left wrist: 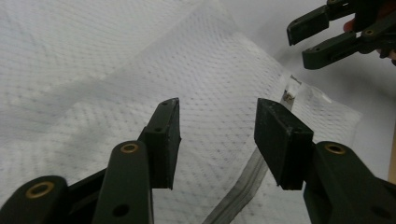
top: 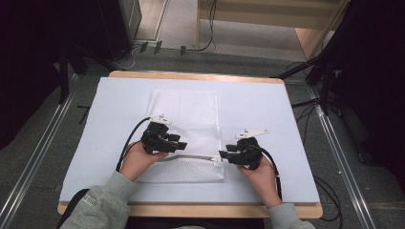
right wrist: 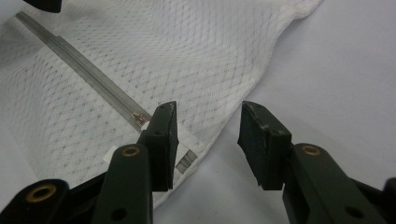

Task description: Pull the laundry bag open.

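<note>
You are poising both open grippers, left (top: 179,142) and right (top: 224,154), over a limp white mesh zippered bag (top: 188,112); it looks light and floppy, so pinch its zipper-end corner.

1 mesh bag (top: 186,114), 2 grippers (top: 165,138) (top: 239,152)

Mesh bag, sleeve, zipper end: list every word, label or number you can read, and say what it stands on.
No text reads clearly.
Grey sleeve: a small light print, too small and blurred to read.
Mesh bag, at the zipper's end: a small tab, too blurred to tell whether it bears any lettering.
</note>
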{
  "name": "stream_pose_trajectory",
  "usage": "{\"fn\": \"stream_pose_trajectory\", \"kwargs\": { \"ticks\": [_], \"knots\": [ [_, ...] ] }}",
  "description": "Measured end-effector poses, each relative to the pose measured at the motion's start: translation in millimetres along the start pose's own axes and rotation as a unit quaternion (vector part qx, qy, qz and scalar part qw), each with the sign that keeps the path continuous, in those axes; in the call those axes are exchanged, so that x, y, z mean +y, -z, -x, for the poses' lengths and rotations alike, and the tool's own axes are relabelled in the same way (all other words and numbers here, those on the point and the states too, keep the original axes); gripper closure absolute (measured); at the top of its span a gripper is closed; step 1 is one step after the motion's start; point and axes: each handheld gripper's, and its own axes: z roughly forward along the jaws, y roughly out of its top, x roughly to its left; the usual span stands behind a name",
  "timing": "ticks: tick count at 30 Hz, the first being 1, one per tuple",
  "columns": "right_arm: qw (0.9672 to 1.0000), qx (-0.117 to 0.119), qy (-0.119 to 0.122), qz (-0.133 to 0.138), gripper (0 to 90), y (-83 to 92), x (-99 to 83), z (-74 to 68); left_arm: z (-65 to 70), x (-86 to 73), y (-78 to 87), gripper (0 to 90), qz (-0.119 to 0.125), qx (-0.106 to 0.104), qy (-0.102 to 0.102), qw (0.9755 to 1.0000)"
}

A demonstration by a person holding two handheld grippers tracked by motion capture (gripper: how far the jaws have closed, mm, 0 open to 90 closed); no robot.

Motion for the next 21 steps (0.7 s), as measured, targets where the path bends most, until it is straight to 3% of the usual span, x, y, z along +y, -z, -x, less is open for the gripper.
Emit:
{"fn": "stream_pose_trajectory", "kwargs": {
  "ticks": [8,12,17,21],
  "knots": [
    [1.0,0.003,-0.002,-0.004,61.6,-2.7,1.0,-0.5,10.4,-0.3,-11.4,77.8,-0.015,-0.024,-0.01,0.9996],
    [0.9999,0.016,-0.003,-0.002,67.5,-4.5,2.4,-0.2,16.4,-1.6,-17.2,82.0,-0.024,-0.028,-0.019,0.9991],
    [0.9996,0.028,0.002,-0.01,72.2,-8.9,4.1,-1.9,17.9,-4.6,-26.7,82.7,-0.038,-0.029,-0.015,0.9987],
    [0.9993,0.035,0.002,-0.015,80.9,-12.2,5.3,-1.9,17.5,-6.9,-33.3,82.9,-0.047,-0.03,-0.015,0.9983]
  ]
}}
